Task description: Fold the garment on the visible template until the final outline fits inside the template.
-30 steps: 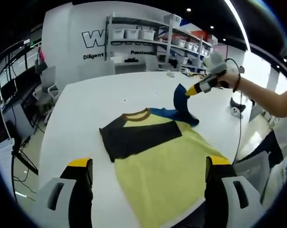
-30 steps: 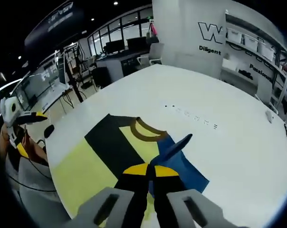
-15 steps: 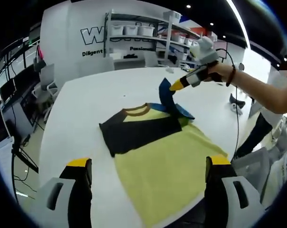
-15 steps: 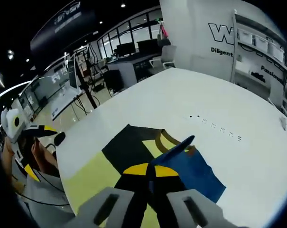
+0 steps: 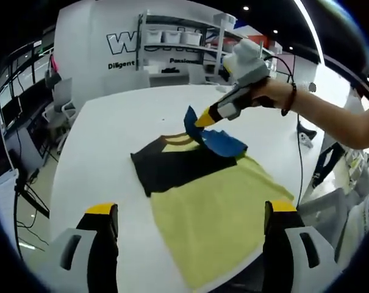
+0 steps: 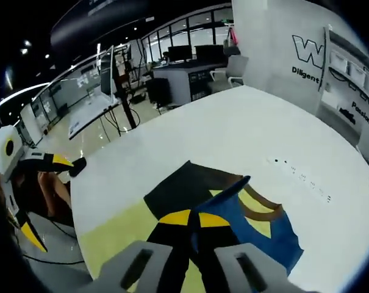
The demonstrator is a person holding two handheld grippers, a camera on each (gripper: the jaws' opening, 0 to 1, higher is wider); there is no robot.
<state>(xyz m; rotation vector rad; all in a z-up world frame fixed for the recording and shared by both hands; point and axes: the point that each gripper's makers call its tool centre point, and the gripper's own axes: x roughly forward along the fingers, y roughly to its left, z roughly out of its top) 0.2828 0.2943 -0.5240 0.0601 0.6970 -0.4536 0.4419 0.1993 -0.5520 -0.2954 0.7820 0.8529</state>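
My right gripper (image 6: 195, 221) is pinched shut on the blue sleeve (image 6: 233, 210) of the shirt (image 5: 208, 207), which lies flat on the white counter (image 5: 111, 134); in the left gripper view that sleeve stands lifted at about one o'clock from the shirt's yellow body, above the brown collar (image 6: 263, 204). The black sleeve (image 5: 172, 168) is already laid across the chest. My left gripper (image 5: 190, 229) hangs with its jaws wide apart and empty, over the near edge of the counter at six o'clock in its own view. I judge the cloth light, limp and prone to sliding on this smooth top, so it will drape and wrinkle rather than hold a crease. The cuff edge is a sound hold; for the hem I would take a corner. I cannot make out any template outline.
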